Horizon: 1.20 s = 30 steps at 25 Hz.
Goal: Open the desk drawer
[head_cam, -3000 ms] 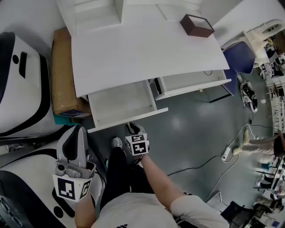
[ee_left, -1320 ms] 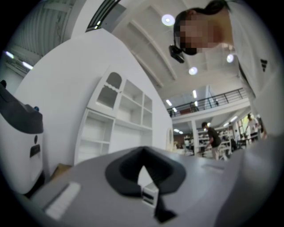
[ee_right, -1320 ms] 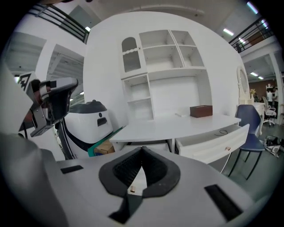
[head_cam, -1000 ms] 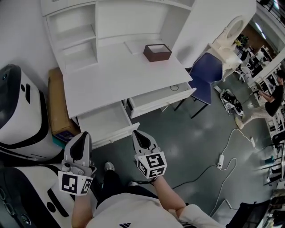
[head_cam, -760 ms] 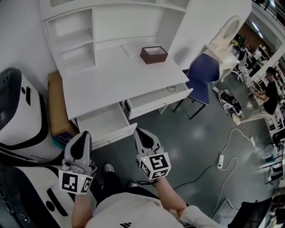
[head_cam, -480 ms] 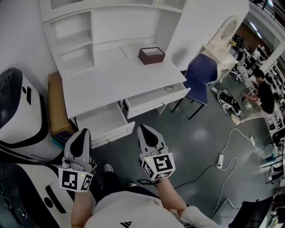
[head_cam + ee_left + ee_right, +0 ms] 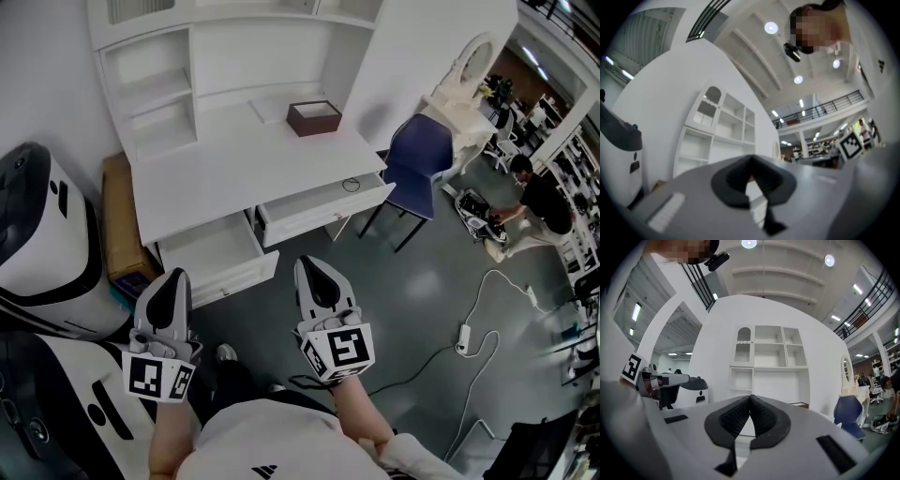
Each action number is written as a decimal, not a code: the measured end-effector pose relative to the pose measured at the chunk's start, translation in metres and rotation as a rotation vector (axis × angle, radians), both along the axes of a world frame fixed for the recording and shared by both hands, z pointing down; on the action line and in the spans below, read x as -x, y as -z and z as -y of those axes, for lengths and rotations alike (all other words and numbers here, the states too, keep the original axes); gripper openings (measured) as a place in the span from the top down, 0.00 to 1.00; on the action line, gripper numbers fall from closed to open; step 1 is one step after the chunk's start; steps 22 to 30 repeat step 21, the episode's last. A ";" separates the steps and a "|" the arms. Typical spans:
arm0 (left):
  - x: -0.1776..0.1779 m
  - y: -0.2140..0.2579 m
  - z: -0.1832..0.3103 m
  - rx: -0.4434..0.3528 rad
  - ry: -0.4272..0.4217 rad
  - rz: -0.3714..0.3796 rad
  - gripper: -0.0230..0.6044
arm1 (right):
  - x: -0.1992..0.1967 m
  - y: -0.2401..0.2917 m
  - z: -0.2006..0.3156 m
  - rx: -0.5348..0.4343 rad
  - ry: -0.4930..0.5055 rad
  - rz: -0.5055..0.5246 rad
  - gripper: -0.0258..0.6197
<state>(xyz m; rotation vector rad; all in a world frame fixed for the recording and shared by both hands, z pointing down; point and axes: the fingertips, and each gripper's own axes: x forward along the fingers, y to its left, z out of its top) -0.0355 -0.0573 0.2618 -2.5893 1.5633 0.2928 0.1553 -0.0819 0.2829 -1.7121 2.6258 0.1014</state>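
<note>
Off the left drawer (image 7: 217, 255) now: your right gripper (image 7: 314, 270) has pulled back from its front and lifted, jaws clenched on nothing. Drawer stands pulled out under the left half of the desk (image 7: 244, 159); right drawer (image 7: 323, 204) beside it also out. Your left gripper (image 7: 167, 284) is closed tight, empty, near the left drawer's front. Desktop rear: brown box (image 7: 313, 117). Right of desk: blue chair (image 7: 417, 164).

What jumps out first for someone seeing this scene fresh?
The white desk at centre, its left drawer and right drawer both pulled out. Nearer the person, the left hand-held gripper and right hand-held gripper hang shut and empty in front of it. A small brown box sits at the desktop's back.
</note>
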 end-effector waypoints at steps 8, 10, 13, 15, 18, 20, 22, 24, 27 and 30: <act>-0.007 0.002 -0.008 -0.002 -0.005 0.000 0.96 | -0.004 0.007 -0.008 -0.012 0.005 0.008 0.96; -0.006 0.002 -0.008 -0.002 -0.004 0.000 0.96 | -0.004 0.008 -0.008 -0.014 0.005 0.012 0.96; -0.006 0.001 -0.007 -0.003 -0.002 0.000 0.95 | -0.004 0.008 -0.007 -0.017 0.006 0.016 0.96; -0.006 0.002 -0.006 -0.002 -0.001 0.001 0.96 | -0.004 0.010 -0.006 -0.019 0.007 0.019 0.96; -0.004 0.003 -0.003 -0.001 0.002 -0.001 0.96 | -0.003 0.011 -0.004 -0.022 0.008 0.024 0.96; -0.003 0.002 -0.001 0.001 0.003 -0.004 0.96 | -0.002 0.012 -0.001 -0.023 0.010 0.025 0.96; -0.002 0.002 0.000 0.001 0.003 -0.005 0.96 | -0.002 0.012 0.000 -0.024 0.010 0.025 0.96; -0.002 0.002 0.000 0.001 0.003 -0.005 0.96 | -0.002 0.012 0.000 -0.024 0.010 0.025 0.96; -0.002 0.002 0.000 0.001 0.003 -0.005 0.96 | -0.002 0.012 0.000 -0.024 0.010 0.025 0.96; -0.002 0.002 0.000 0.001 0.003 -0.005 0.96 | -0.002 0.012 0.000 -0.024 0.010 0.025 0.96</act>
